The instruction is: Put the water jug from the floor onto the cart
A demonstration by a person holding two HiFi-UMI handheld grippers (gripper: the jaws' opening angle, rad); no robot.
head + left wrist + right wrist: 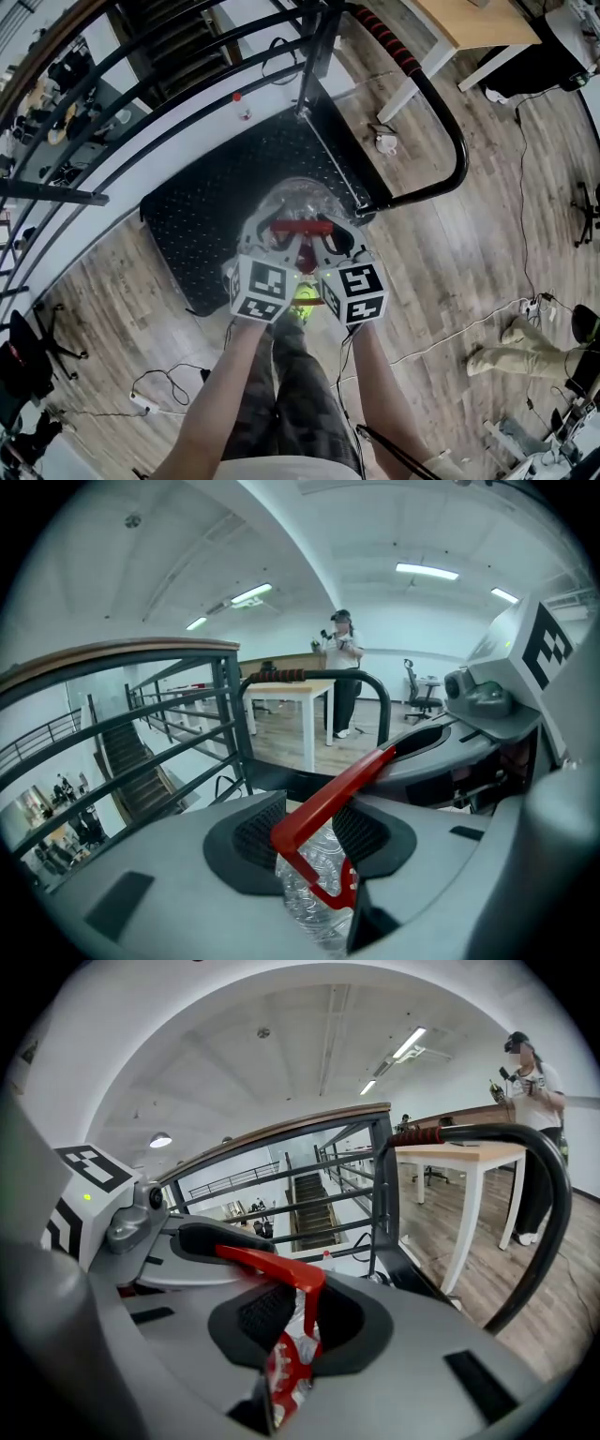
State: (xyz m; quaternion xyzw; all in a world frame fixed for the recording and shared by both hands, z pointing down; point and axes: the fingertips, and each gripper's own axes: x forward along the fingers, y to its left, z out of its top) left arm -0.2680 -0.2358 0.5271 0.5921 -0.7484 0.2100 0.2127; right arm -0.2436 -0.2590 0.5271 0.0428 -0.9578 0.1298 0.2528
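The clear water jug hangs by its red handle over the near edge of the cart's black deck. Both grippers hold that handle side by side. My left gripper grips the handle's left end, and my right gripper grips its right end. In the left gripper view the handle runs slantwise between the jaws of the left gripper, with the jug below. In the right gripper view the right gripper pinches the handle above the jug's red label.
The cart's curved push bar rises at the right of the deck. A metal railing over a stairwell runs behind the cart, with a small bottle at its foot. A wooden table, floor cables and a standing person lie beyond.
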